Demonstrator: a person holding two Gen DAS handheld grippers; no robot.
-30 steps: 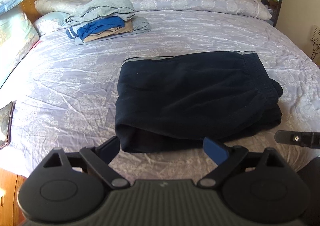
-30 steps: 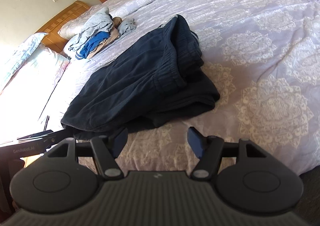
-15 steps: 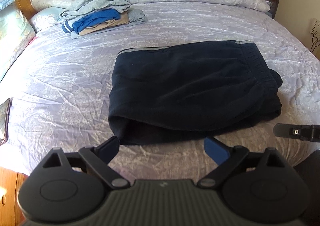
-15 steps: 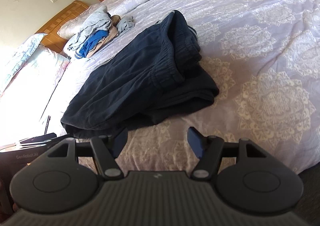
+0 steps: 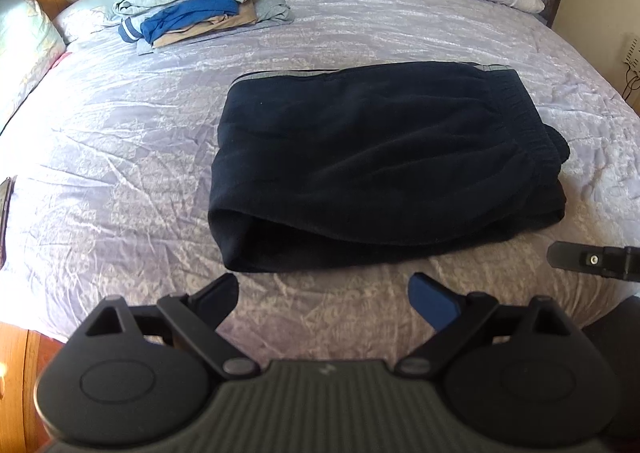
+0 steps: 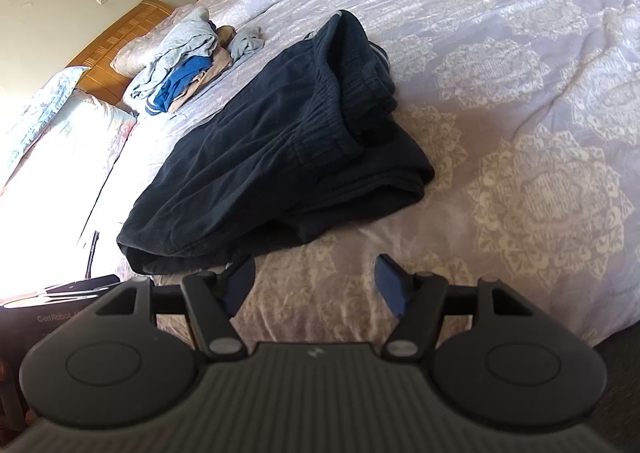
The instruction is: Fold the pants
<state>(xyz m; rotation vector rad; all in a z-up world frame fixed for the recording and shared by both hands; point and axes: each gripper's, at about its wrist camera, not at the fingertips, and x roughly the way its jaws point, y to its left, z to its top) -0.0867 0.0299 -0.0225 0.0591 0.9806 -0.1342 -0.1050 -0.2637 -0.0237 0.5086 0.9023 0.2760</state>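
- The left gripper (image 5: 323, 295) is hovering nearest its camera, at 6 o'clock in the left wrist view, its 2 jaws standing wide with nothing between them and only bedspread showing in the gap.
- The right gripper (image 6: 316, 281) is likewise hanging at 6 o'clock in the right wrist view, jaws spread wide and gripping nothing, just short of the cloth.
- The dark navy sweatpants (image 5: 380, 169) are lying just beyond both grippers, at the centre of the left view, already folded into a thick rectangle on the lavender bedspread (image 5: 120, 157).
- The fabric is looking soft, fleecy and limp, fairly light but bulky; I am judging that it will be sagging and sliding out of alignment if lifted by 1 layer only.
- The near-left corner (image 5: 236, 249) is gaping open in a rolled fold, so a pinch there would need to be catching all layers.
- The ribbed elastic waistband (image 6: 336, 109) is bunching at 3 o'clock in the left view; it is seeming the firmest part to grasp.
- No container is showing in either view.
- Farther off, at 11 o'clock, a stack of folded clothes (image 5: 192, 13) is sitting beside the pillows (image 5: 28, 49).
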